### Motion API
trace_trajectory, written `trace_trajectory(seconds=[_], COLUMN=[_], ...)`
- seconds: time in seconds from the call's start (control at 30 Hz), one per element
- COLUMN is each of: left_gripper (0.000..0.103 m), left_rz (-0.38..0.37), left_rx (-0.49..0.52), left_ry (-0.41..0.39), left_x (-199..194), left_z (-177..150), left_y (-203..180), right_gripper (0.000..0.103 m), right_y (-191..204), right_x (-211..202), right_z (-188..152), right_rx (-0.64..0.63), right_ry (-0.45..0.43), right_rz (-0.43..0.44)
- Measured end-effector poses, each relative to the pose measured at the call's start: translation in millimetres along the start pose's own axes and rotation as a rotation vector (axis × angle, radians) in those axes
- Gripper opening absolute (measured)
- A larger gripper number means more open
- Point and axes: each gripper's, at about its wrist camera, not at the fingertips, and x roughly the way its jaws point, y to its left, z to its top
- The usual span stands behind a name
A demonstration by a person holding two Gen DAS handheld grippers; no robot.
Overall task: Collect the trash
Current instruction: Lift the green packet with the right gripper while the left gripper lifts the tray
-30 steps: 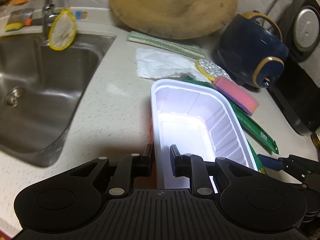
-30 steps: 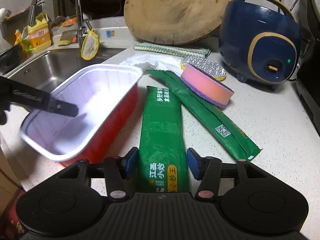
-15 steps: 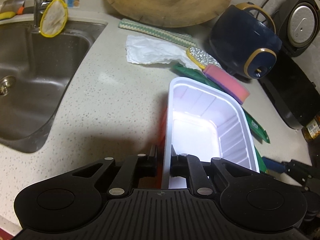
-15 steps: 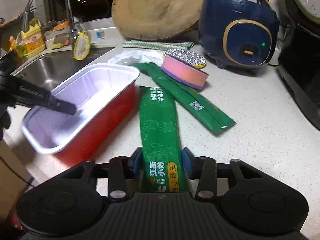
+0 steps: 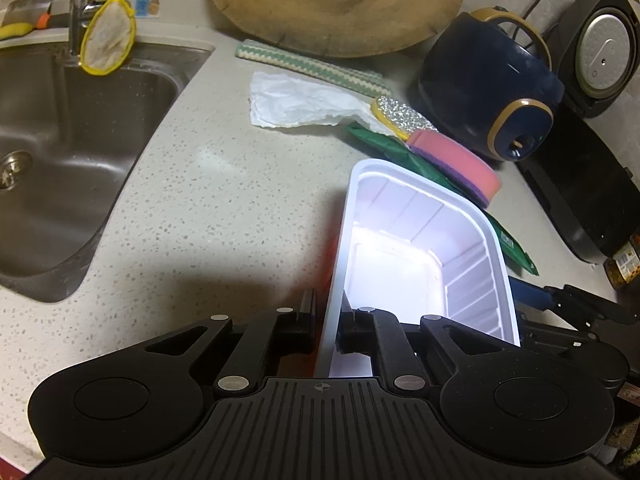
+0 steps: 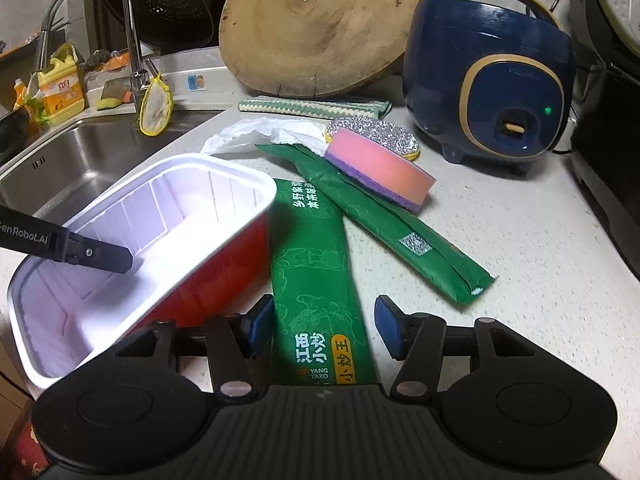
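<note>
**A:** Narrowed since a second ago: left tool, then wider astride the near end wall of the red-sided tray, now closing with that wall pinched between the pads.

**B:** And the right tool?

**A:** Straddles the near end of the flat green packet. Closing, yet only half narrowed, with a gap beside one pad. Grips nothing so far.

**B:** Location of the trash?

**A:** All on the surface, beside the sink. Tray empty, touching the flat green packet along its red side. Second green packet lying slantwise behind, its far end under the pink sponge. Crumpled white paper farther back, near the round wooden board.

**B:** Step in hand?

**A:** Judged as securing both pieces at once: tray on the left, packet on the right. Early in the task, with nothing yet gathered into the tray.

**B:** Requirement of the next move?

**A:** Probably a full close on the packet, then a lift over the tray rim. Firm hold needed on the thin wall, since likely to flex or tip.
</note>
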Motion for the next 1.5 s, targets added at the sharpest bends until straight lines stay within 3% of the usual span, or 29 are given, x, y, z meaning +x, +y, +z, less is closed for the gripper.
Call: trace_trajectory(seconds=[0.17, 0.3, 0.77, 1.1, 1.33, 1.5], left_gripper=[0.011, 0.012, 0.011, 0.011, 0.012, 0.012], left_rz=[-0.004, -0.022, -0.083, -0.1, -0.124, -0.14], left_rx=[-0.017, -0.013, -0.003, -0.038, -0.034, -0.01], left_ry=[-0.007, -0.02, -0.104, -0.132, -0.119, -0.063], left_x=[-2.2, -9.7, -73.7, -136.7, -169.5, -181.1], left_z=[-1.7, -5.6, -34.5, -85.6, -127.4, -156.0], left_y=[2.1, 4.8, 27.9, 71.2, 96.2, 111.9], right_gripper=[0.023, 0.018, 0.017, 0.017, 0.017, 0.017], right_y=[3.9, 7.3, 33.7, 92.6, 139.3, 166.5], right_x=[-4.6, -13.2, -65.6, -95.0, -118.2, -133.9], right_z=[1.7, 0.4, -3.3, -19.1, -49.2, -74.6], right_rx=[0.0, 0.026, 0.059, 0.019, 0.002, 0.013], right_ry=[0.014, 0.016, -0.025, -0.017, 0.01, 0.054], right_rz=[0.022, 0.025, 0.027, 0.067, 0.1, 0.15])
